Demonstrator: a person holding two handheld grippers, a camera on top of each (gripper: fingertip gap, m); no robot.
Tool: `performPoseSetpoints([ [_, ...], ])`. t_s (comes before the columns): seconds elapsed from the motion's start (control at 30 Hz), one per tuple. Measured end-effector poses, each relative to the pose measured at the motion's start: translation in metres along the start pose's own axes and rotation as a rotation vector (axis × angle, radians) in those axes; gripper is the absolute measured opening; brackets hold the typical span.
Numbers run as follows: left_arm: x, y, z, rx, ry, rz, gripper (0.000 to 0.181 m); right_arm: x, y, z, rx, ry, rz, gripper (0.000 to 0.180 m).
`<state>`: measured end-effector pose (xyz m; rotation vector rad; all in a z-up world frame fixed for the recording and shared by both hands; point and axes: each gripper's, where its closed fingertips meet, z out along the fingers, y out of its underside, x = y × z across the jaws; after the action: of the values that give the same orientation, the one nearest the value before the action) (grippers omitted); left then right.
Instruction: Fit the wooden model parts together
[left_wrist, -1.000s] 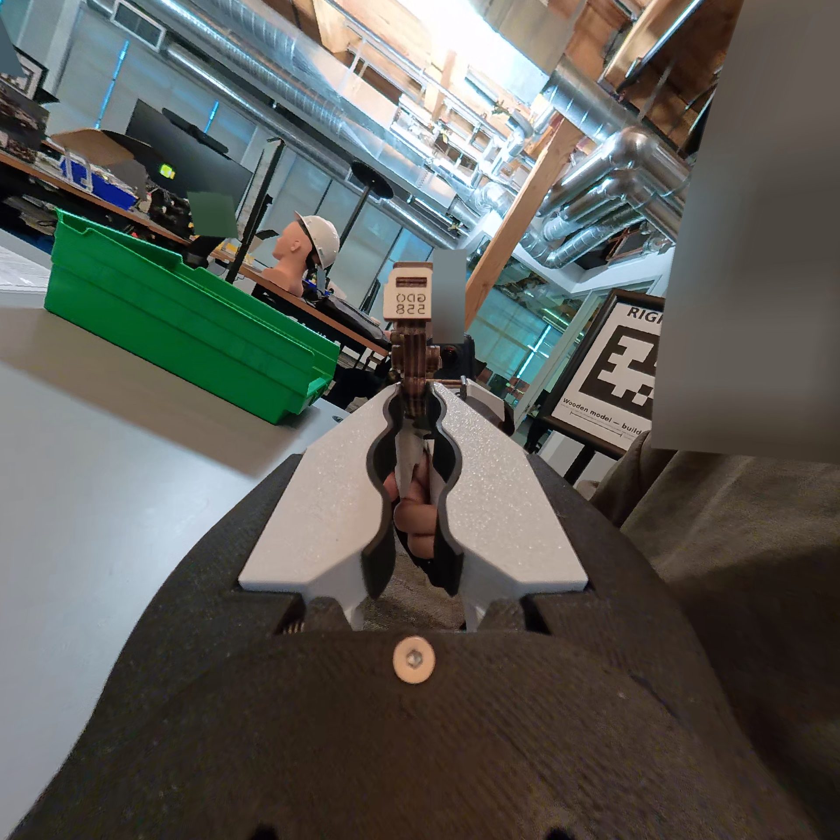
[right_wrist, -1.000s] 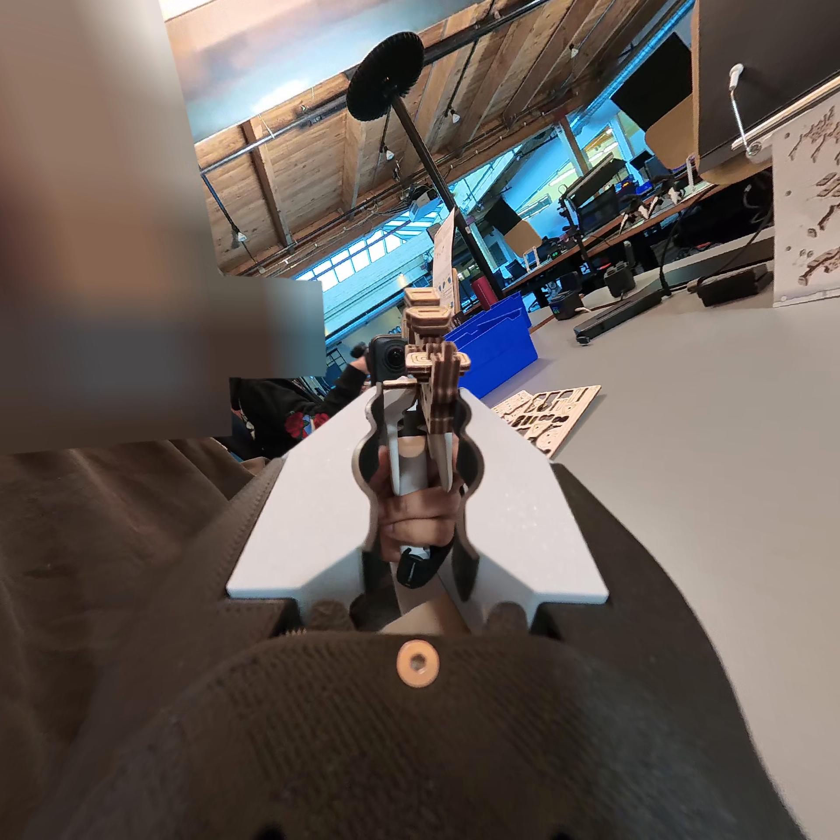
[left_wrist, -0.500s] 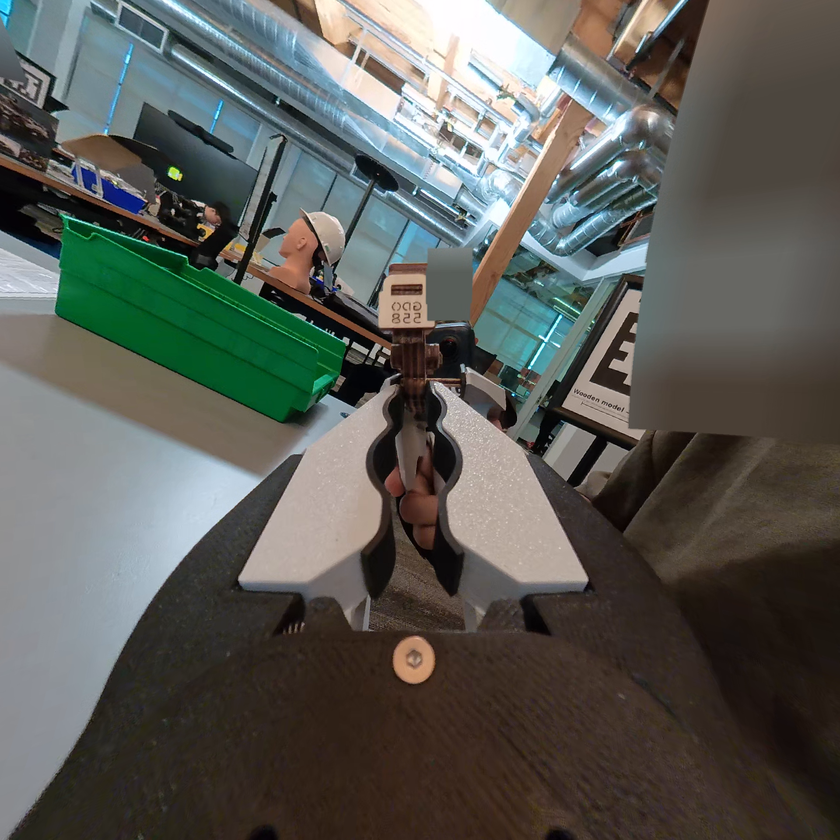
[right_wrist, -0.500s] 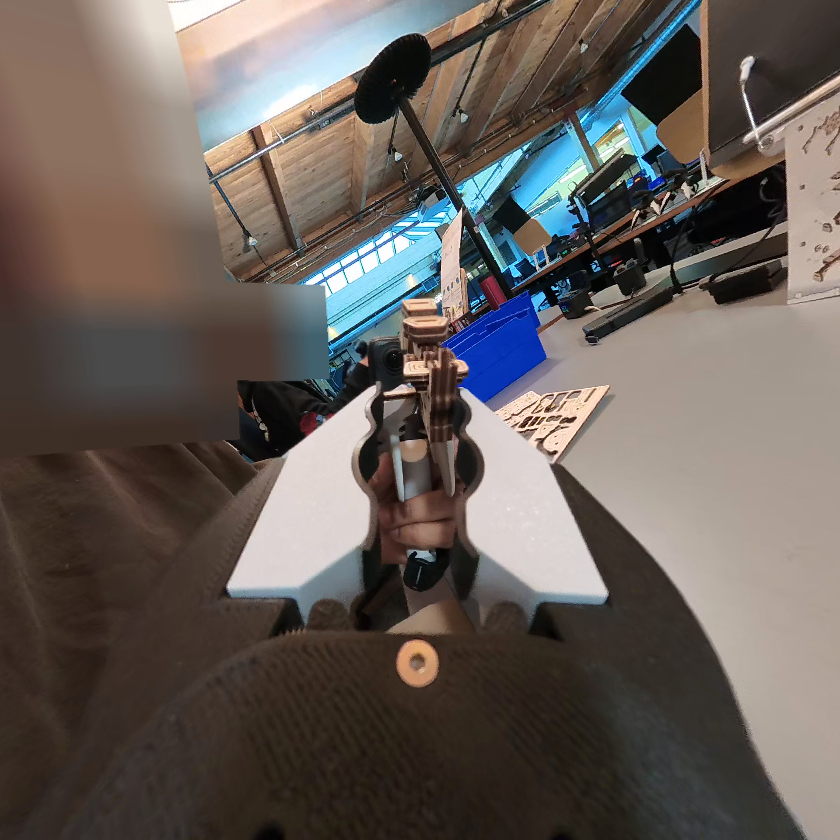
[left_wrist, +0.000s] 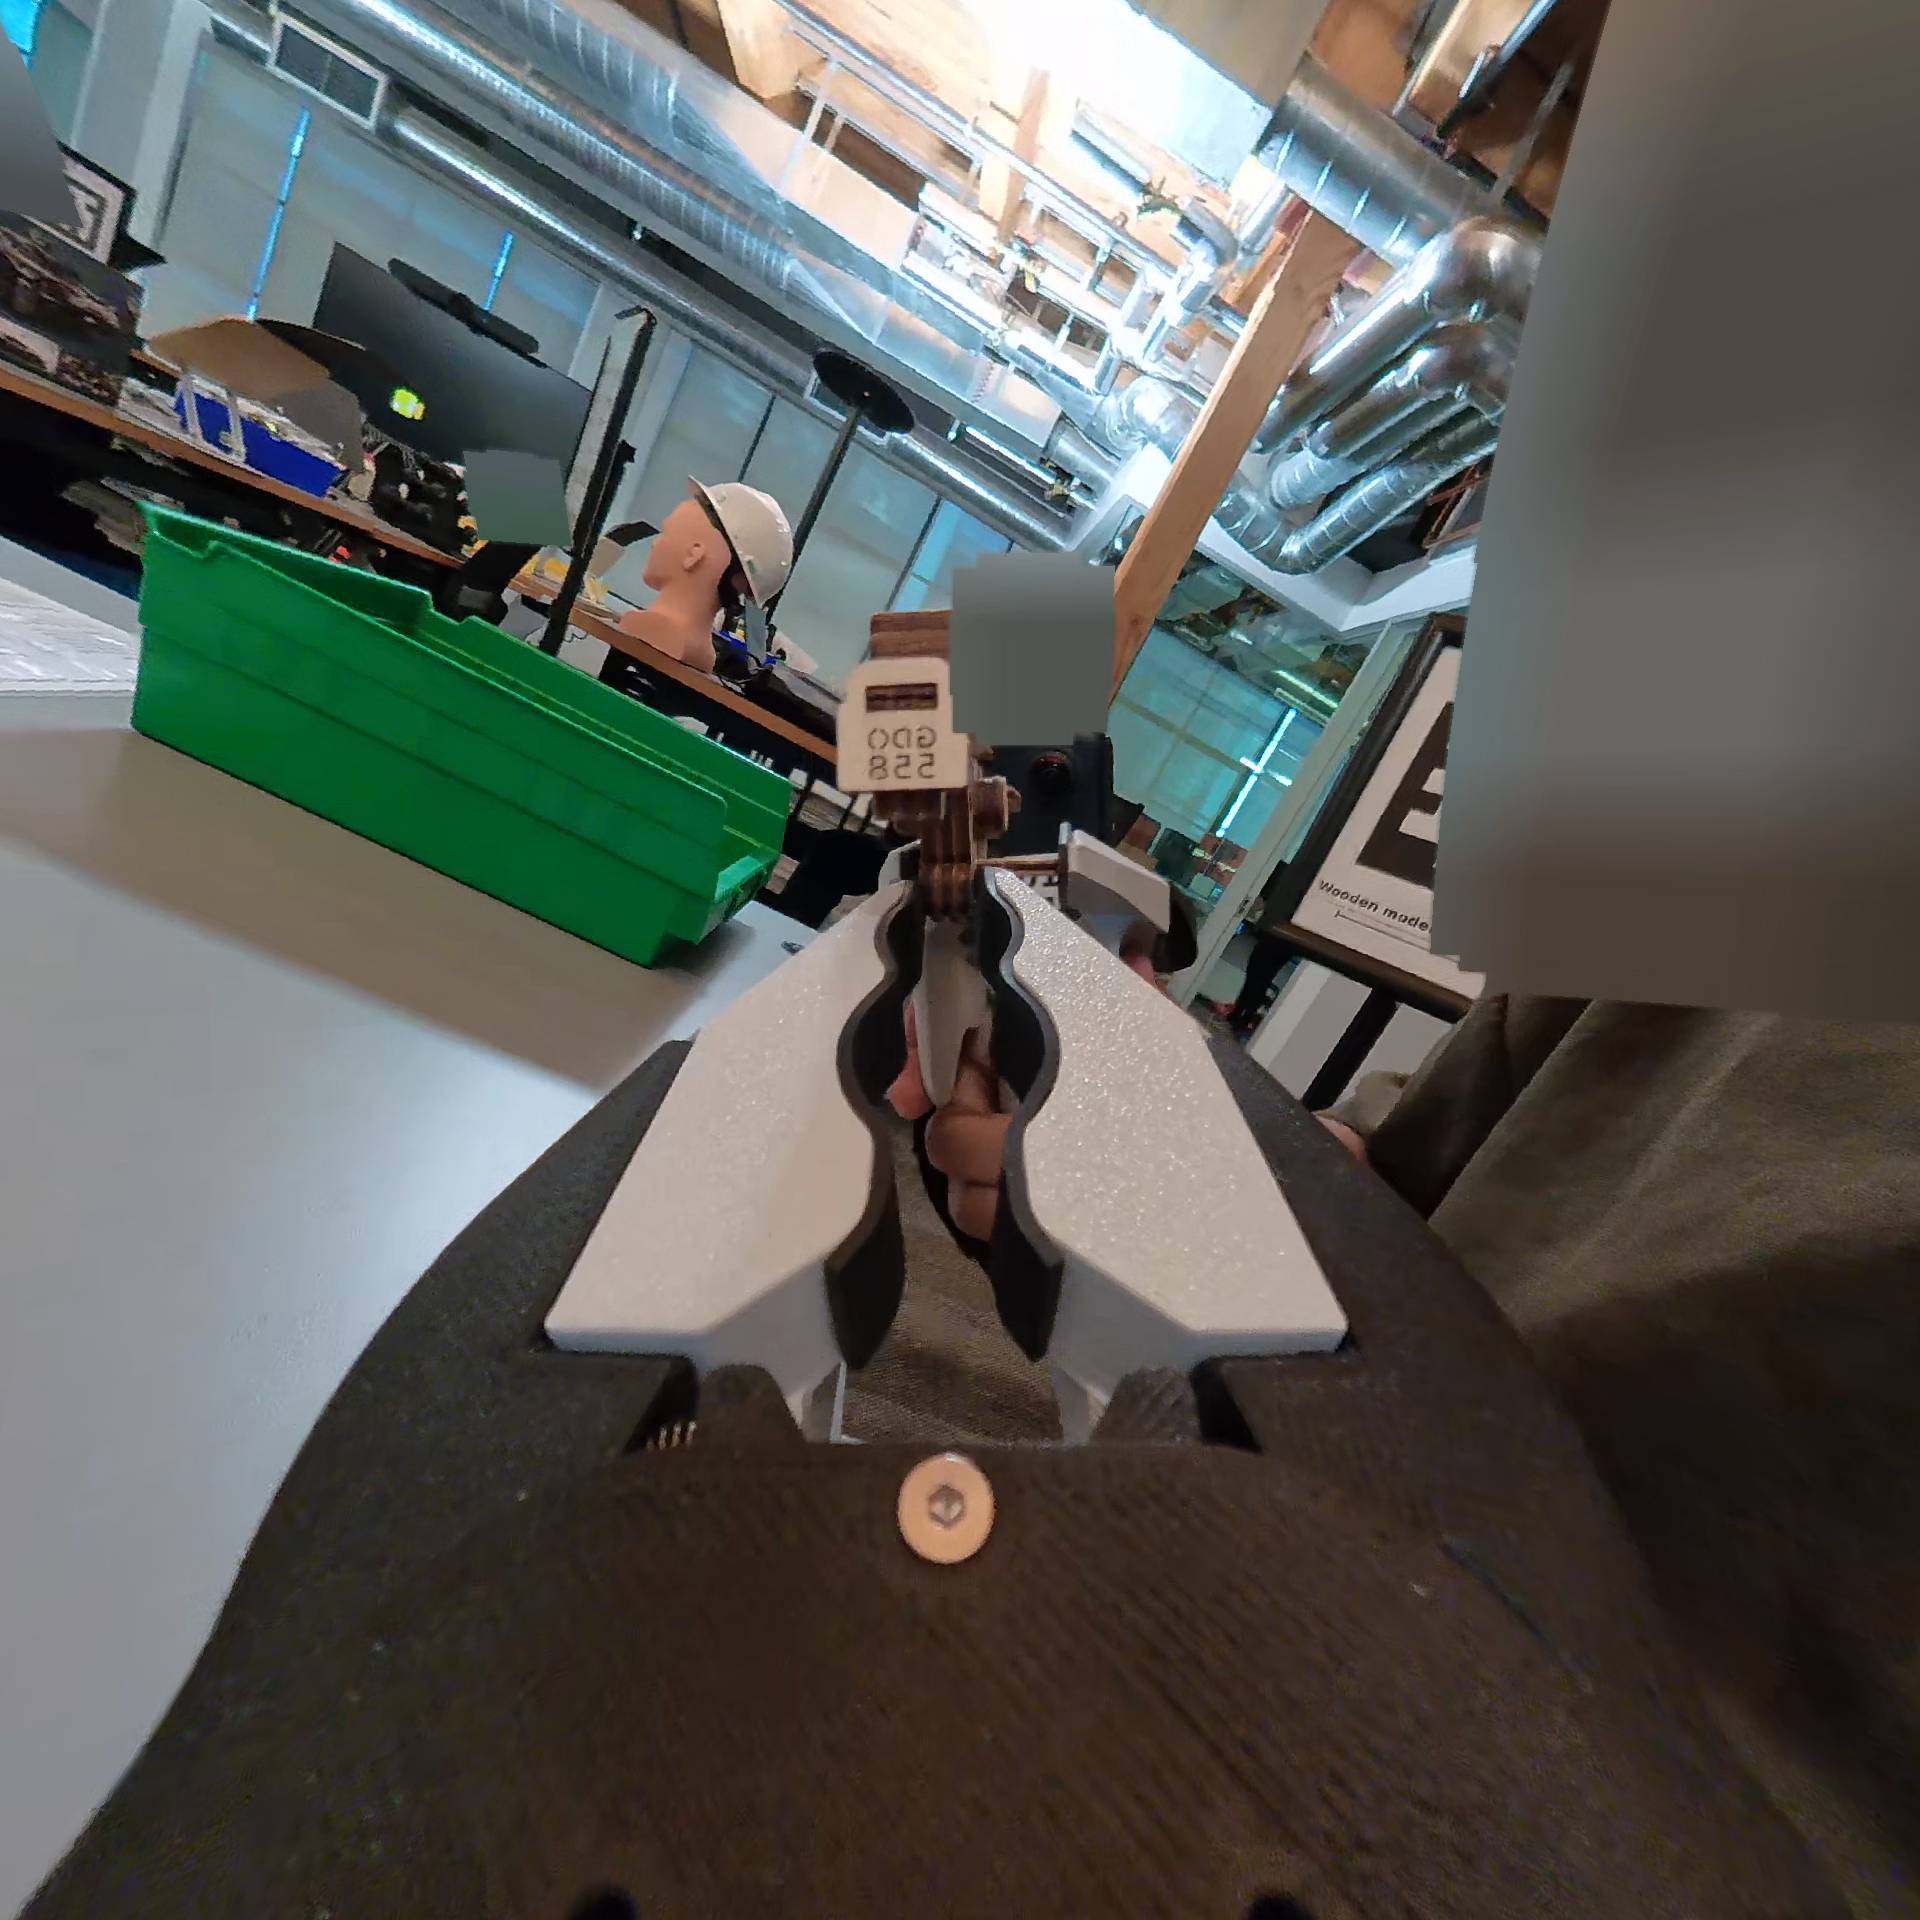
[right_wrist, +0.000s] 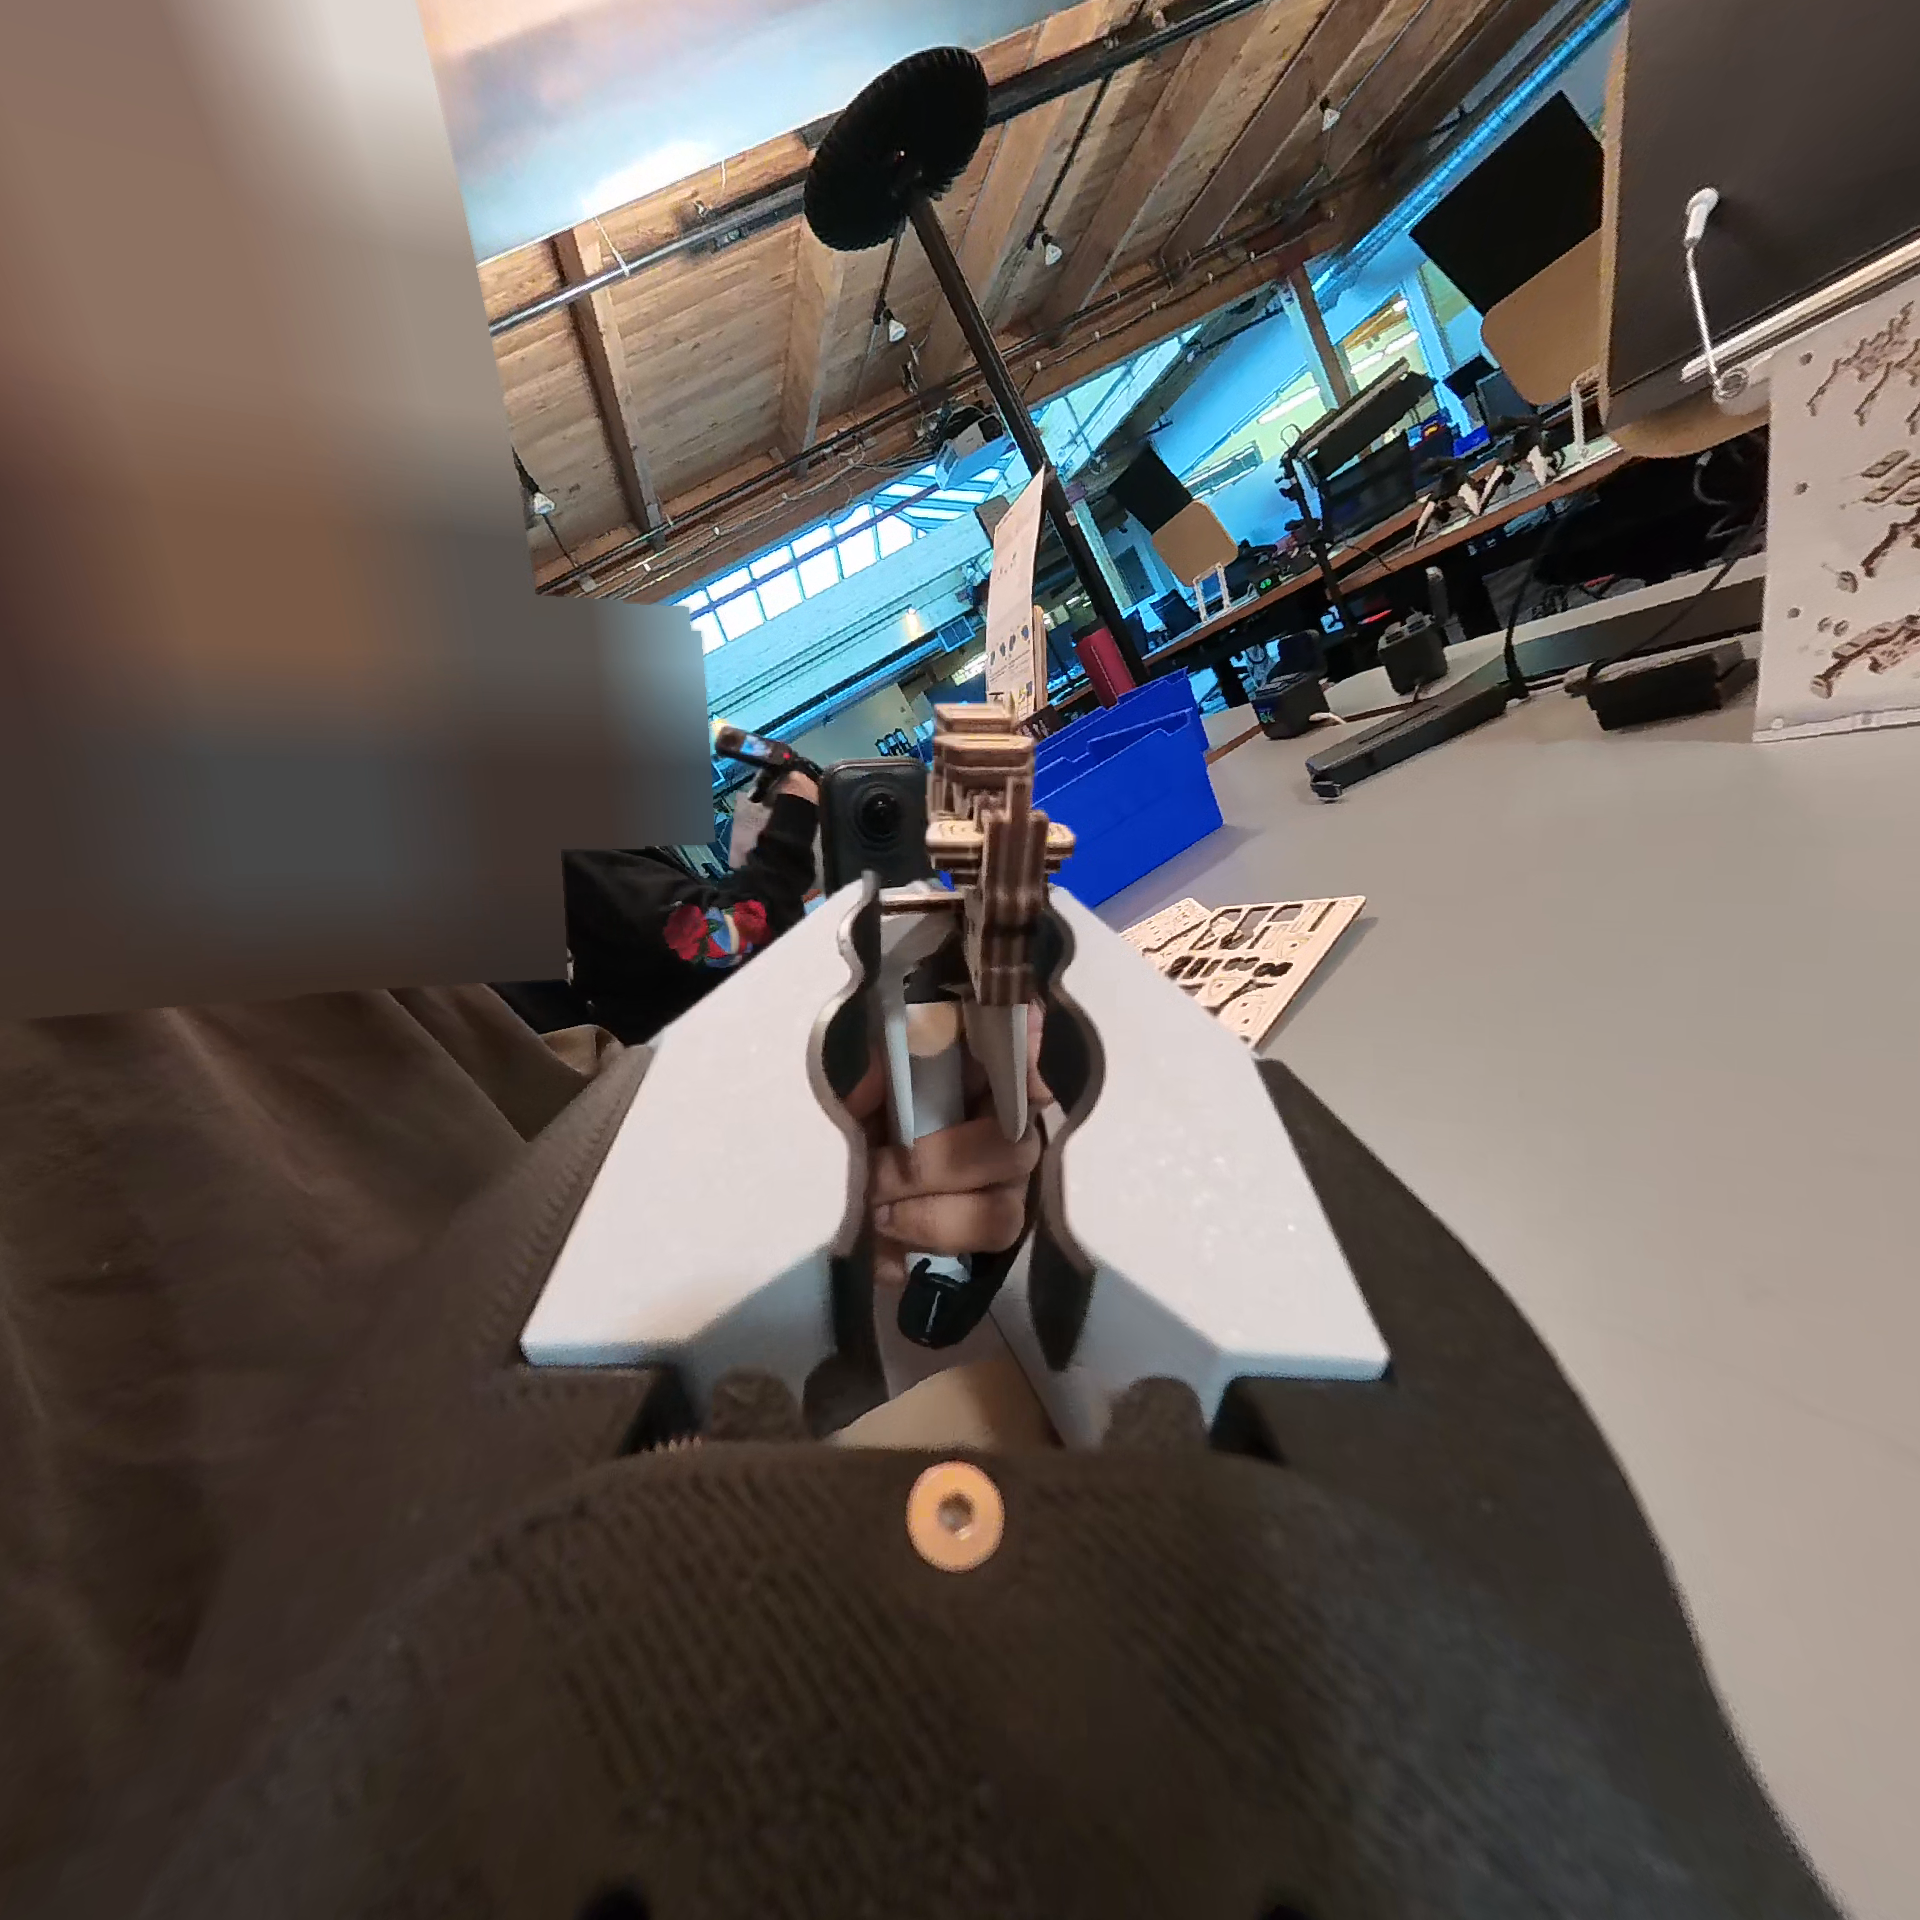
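Both pairs of fingers are pinched nearly closed on the wooden model (right_wrist: 987, 831): the right gripper (right_wrist: 961, 935) clamps its layered lower edge, and the left gripper (left_wrist: 951, 883) grips the same stack from the opposite side, the model held in the air between them. Several plies already sit stacked together (a judgement: assembly well under way, how seated the current joint is cannot be told). Behind the model lies a punched-out parts sheet (right_wrist: 1247, 951) on the table (right_wrist: 1558, 1039), suggesting pieces remain.
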<state>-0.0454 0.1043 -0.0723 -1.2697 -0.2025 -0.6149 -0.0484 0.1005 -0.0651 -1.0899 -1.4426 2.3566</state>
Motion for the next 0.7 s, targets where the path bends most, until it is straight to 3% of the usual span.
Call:
performPoseSetpoints([
  [0.17, -0.0028, -0.0012, -0.0012, 0.021, 0.001, -0.045, 0.006, 0.0043, 0.0009, 0.0000, 0.024, 0.011, 0.018, 0.029],
  [0.7, 0.0032, -0.0043, -0.0018, 0.003, -0.002, 0.065, 0.006, 0.0010, 0.0032, -0.0008, 0.007, -0.005, 0.067, 0.031],
])
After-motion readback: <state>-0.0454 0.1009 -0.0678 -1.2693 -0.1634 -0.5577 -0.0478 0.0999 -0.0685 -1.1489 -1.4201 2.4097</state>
